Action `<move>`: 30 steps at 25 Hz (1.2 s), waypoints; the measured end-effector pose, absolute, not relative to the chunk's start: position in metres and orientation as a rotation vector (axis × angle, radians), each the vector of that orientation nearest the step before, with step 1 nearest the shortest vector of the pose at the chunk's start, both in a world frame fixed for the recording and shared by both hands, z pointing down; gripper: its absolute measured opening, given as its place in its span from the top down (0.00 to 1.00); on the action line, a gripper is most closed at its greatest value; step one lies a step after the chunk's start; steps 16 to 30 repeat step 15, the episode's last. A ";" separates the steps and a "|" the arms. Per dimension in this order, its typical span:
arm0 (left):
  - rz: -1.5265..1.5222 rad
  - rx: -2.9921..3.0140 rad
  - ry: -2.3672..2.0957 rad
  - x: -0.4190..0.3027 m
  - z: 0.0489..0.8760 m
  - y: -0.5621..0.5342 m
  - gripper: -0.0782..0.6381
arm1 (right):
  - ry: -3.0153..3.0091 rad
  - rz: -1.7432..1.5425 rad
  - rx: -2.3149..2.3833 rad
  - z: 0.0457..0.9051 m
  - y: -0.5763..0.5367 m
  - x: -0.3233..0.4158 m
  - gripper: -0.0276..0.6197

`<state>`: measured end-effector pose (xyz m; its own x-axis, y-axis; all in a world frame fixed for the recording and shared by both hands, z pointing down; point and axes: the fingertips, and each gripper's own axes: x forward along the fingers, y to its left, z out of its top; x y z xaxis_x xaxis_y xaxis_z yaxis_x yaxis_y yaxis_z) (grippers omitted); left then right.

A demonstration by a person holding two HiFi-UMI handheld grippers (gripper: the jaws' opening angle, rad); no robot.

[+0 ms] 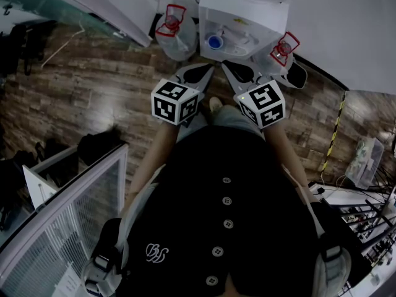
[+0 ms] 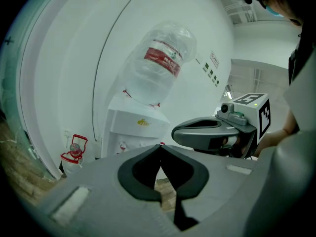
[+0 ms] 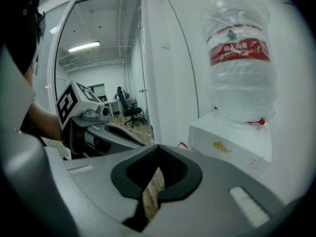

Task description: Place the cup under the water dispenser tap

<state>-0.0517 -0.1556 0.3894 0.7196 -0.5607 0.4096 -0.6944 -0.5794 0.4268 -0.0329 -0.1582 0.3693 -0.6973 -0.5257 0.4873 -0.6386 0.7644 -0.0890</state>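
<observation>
Head view: the left gripper and right gripper sit side by side, aimed at the white, boxy dispenser. A clear spare bottle with a red handle stands on the wood-plank floor beside it. No cup shows here.

Left gripper view: the jaws are pressed together on nothing, dark pads meeting at the tip. Ahead, a clear ribbed bottle with a red label sits upended on the dispenser's smooth plastic top.

Right gripper view: these jaws are closed and empty too, and again there is no cup, so it is somewhere out of frame. A cup is probably light and thin-walled, maybe slick – best pinched gently across the wall near the rim.
</observation>
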 end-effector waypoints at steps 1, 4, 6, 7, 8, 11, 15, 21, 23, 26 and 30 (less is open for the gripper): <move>0.308 2.352 -0.954 -0.052 0.389 -0.156 0.89 | -2.520 0.349 0.881 0.369 -0.158 -0.033 0.96; 0.312 2.349 -0.971 -0.053 0.390 -0.155 0.89 | -2.520 0.349 0.876 0.370 -0.156 -0.033 0.96; 0.314 2.348 -0.974 -0.053 0.390 -0.154 0.89 | -2.519 0.349 0.871 0.371 -0.155 -0.034 0.96; 0.314 2.348 -0.974 -0.052 0.390 -0.153 0.89 | -2.518 0.348 0.868 0.371 -0.155 -0.034 0.96; 0.314 2.348 -0.973 -0.052 0.390 -0.153 0.89 | -2.517 0.348 0.867 0.372 -0.155 -0.034 0.96; 0.314 2.350 -0.973 -0.053 0.390 -0.153 0.89 | -2.515 0.344 0.865 0.372 -0.154 -0.034 0.96; 0.314 2.350 -0.973 -0.054 0.389 -0.151 0.89 | -2.513 0.343 0.860 0.372 -0.152 -0.035 0.96; 0.314 2.350 -0.973 -0.054 0.389 -0.151 0.89 | -2.513 0.343 0.860 0.372 -0.152 -0.035 0.96; 0.314 2.350 -0.973 -0.054 0.389 -0.151 0.89 | -2.513 0.343 0.860 0.372 -0.152 -0.035 0.96; 0.314 2.350 -0.973 -0.054 0.389 -0.151 0.89 | -2.513 0.343 0.860 0.372 -0.152 -0.035 0.96; 0.314 2.350 -0.973 -0.054 0.389 -0.151 0.89 | -2.513 0.343 0.860 0.372 -0.152 -0.035 0.96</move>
